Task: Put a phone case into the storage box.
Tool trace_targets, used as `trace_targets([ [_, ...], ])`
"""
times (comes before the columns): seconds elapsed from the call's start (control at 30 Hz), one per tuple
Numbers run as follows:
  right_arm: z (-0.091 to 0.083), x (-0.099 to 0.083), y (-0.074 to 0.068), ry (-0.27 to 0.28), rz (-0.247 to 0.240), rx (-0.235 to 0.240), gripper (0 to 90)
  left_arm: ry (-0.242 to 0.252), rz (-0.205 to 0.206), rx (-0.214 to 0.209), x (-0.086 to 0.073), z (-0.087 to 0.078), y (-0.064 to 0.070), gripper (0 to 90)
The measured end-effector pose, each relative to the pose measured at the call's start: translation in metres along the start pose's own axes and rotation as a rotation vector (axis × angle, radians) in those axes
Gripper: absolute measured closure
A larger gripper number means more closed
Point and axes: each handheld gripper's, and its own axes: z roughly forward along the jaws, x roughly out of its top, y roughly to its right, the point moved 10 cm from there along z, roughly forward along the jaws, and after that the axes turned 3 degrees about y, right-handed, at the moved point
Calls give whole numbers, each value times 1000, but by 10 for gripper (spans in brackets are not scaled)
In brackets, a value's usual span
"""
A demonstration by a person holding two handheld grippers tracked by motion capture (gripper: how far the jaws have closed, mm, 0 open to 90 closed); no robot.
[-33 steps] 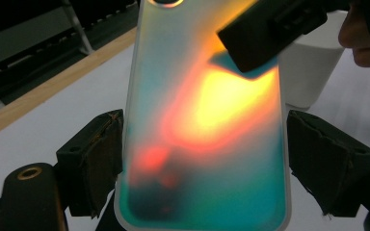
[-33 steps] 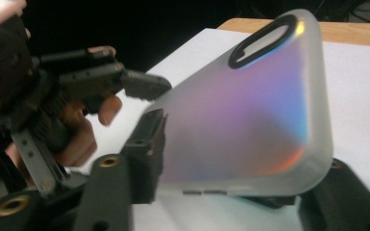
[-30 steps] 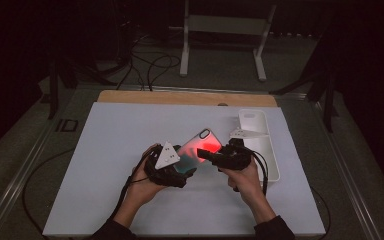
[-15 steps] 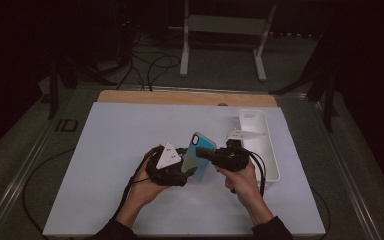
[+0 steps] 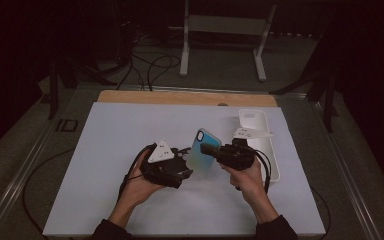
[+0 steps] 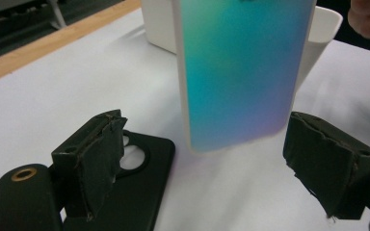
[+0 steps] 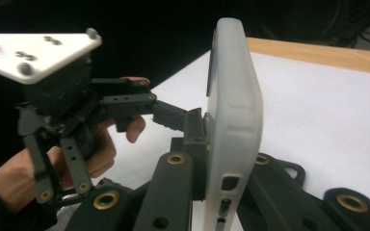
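Right gripper [image 5: 211,149]: jaws clamped on the blue case [image 5: 202,151], held on edge above the white mat [image 5: 120,130], near mid-table. In the right gripper view, same case [image 7: 233,120] pinched from both sides, frosted rim toward the camera, port cut-outs at the bottom.

Left gripper [image 5: 182,165]: jaws spread wide, gripping nothing. In the left gripper view, blue case [image 6: 243,72] hanging between and beyond the two pads [image 6: 94,159], touching neither; lower edge clear of the mat.

Black case [image 6: 142,178]: flat on the mat, directly under the left pad, partly covered by it.

White case [image 5: 257,135]: flat on the mat at the far right, behind the right gripper, apart from the blue case.

Wooden edge [image 5: 185,97] along the far side of the mat. Stand legs [image 5: 222,45] and cables on the floor beyond the table.
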Motion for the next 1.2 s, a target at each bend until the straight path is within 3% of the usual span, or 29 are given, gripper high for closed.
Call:
trace_targets([
  [0.07,-3,2,-4,9,-22,24,869,-4,-14,-22,-2,-1,1,149],
  [0.1,-5,4,-9,19,-46,57,869,-4,-37,-62,-4,-1,4,150],
  [0.33,-6,4,-22,14,-85,111,868,3,-46,-101,-9,0,10,164],
  [0.37,-5,4,-26,15,-93,140,868,13,-49,-120,-9,0,13,180],
  [0.4,-5,4,-26,15,-93,140,868,13,-49,-120,-9,0,13,199],
  [0.43,-4,3,-31,13,-93,168,868,28,-57,-156,-8,-1,17,219],
  [0.47,-4,3,-31,13,-93,168,868,28,-57,-156,-8,-1,17,244],
  [0.5,-2,2,-35,9,-97,195,868,35,-59,-183,-7,-1,20,260],
  [0.63,1,0,-42,4,-119,231,868,41,-56,-231,-7,-1,25,352],
  [1.0,-1,-2,-38,8,-133,238,835,44,-25,-271,-10,-4,29,613],
  [1.2,0,-5,-34,-22,-170,198,624,25,-16,-287,-15,-2,31,757],
])
